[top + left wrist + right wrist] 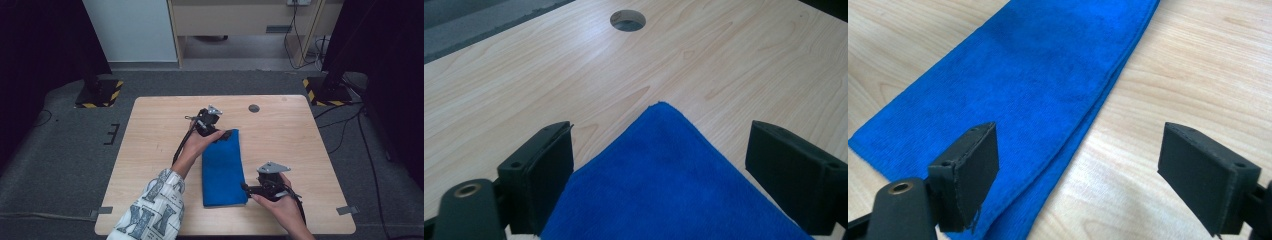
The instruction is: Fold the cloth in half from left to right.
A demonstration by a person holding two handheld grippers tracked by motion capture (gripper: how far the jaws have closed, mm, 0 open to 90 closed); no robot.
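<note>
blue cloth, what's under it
The cloth lies flat on the wooden table, folded: the right gripper view shows a lower layer along its edge. Whatever else lies beneath is covered.

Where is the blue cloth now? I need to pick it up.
In the high view the blue cloth lies folded mid-table, between the left gripper and right gripper.

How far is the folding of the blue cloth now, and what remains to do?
Done: the blue cloth lies flat on the table as a long folded strip; a doubled edge shows in the right gripper view. In hand: nothing. The left gripper stands open over the far corner, and the right gripper stands open beside the near end. Left: probably one more fold, end to end, if a smaller packet is wanted.
</note>
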